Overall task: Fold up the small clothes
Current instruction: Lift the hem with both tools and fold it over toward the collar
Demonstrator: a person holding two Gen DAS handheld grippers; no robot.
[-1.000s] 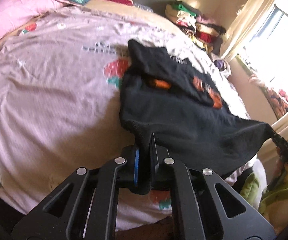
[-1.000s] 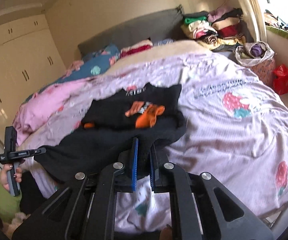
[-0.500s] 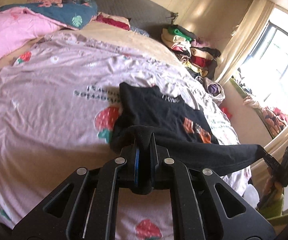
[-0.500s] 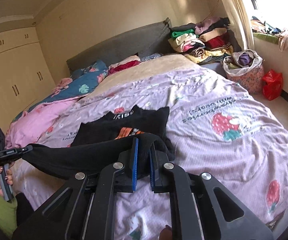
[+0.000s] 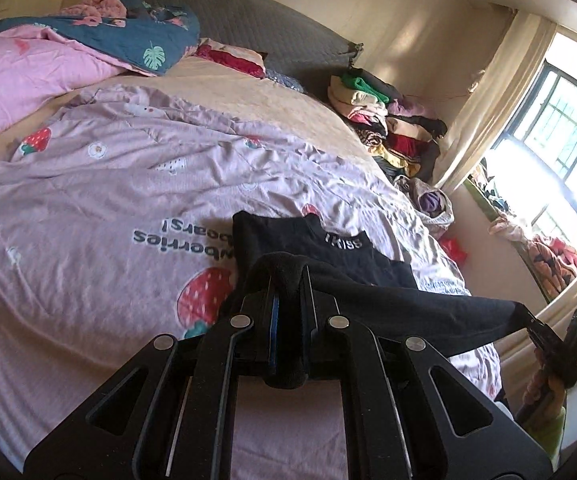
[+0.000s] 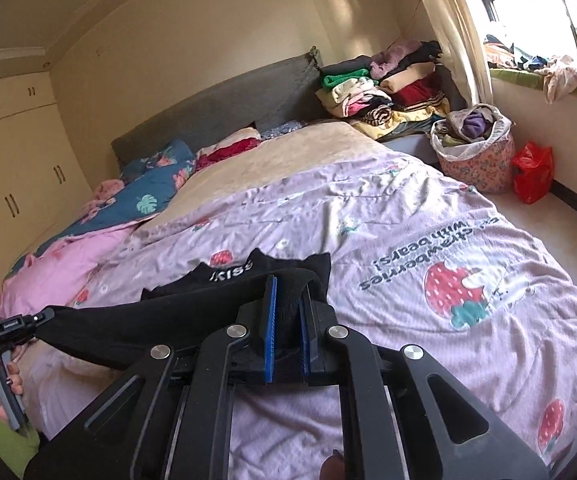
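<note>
A small black shirt (image 5: 388, 300) with white lettering at the collar lies partly on the pink strawberry bedspread (image 5: 100, 200). My left gripper (image 5: 288, 276) is shut on one bottom corner and my right gripper (image 6: 288, 284) is shut on the other. The hem (image 6: 148, 324) hangs stretched between them, lifted above the bed over the shirt's body. The collar end (image 6: 248, 270) rests flat on the bedspread. Each view shows the other gripper: the right one (image 5: 544, 332), the left one (image 6: 28, 320). The orange print is hidden under the raised fold.
A stack of folded clothes (image 6: 388, 92) sits at the bed's far right corner, with a floral basket (image 6: 476, 152) and red bag (image 6: 532, 172) on the floor. Pink and blue quilts (image 5: 48, 64) lie at the far left. A window (image 5: 548, 168) is on the right.
Both grippers have lifted the shirt's bottom hem and carried it forward toward the collar. The orange print, visible earlier, is now covered. The hem is pulled tighter between the grippers.
</note>
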